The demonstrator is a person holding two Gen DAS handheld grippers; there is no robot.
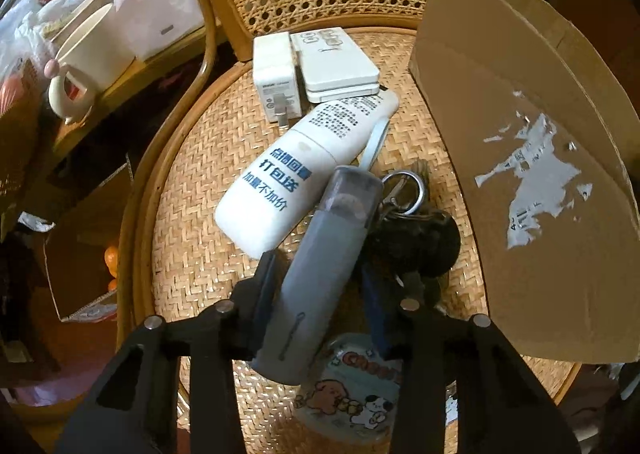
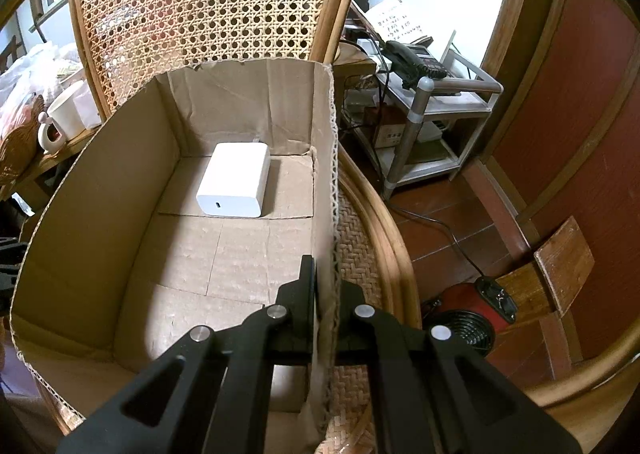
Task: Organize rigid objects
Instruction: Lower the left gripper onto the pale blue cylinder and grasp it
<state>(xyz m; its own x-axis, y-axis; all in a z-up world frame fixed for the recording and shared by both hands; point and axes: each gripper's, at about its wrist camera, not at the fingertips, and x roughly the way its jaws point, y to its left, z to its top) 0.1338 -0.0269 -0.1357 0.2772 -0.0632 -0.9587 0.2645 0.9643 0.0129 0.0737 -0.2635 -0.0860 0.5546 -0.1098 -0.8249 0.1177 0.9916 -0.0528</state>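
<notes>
**One charger boxed, the rest waiting**

So far only one white charger (image 2: 234, 184) lies in the cardboard box (image 2: 120, 182), toward its far end. On the woven chair seat (image 1: 192, 254) to the box's left remain another white adapter (image 1: 276, 82), a white remote (image 1: 334, 62), a white bottle (image 1: 300, 170), a bunch of keys (image 1: 412, 222) and a cartoon-printed tin (image 1: 352, 386).

The left gripper (image 1: 324, 294) has its fingers closed around a grey tube (image 1: 324, 274), apparently next for the box. The right gripper (image 2: 324, 294) pinches the box's right wall, steadying it.

The setting is a rattan chair; a cream mug (image 1: 88, 62) stands on a table to the left, a metal shelf with a telephone (image 2: 412, 58) to the right, and a small fan (image 2: 464, 330) on the red tile floor.
</notes>
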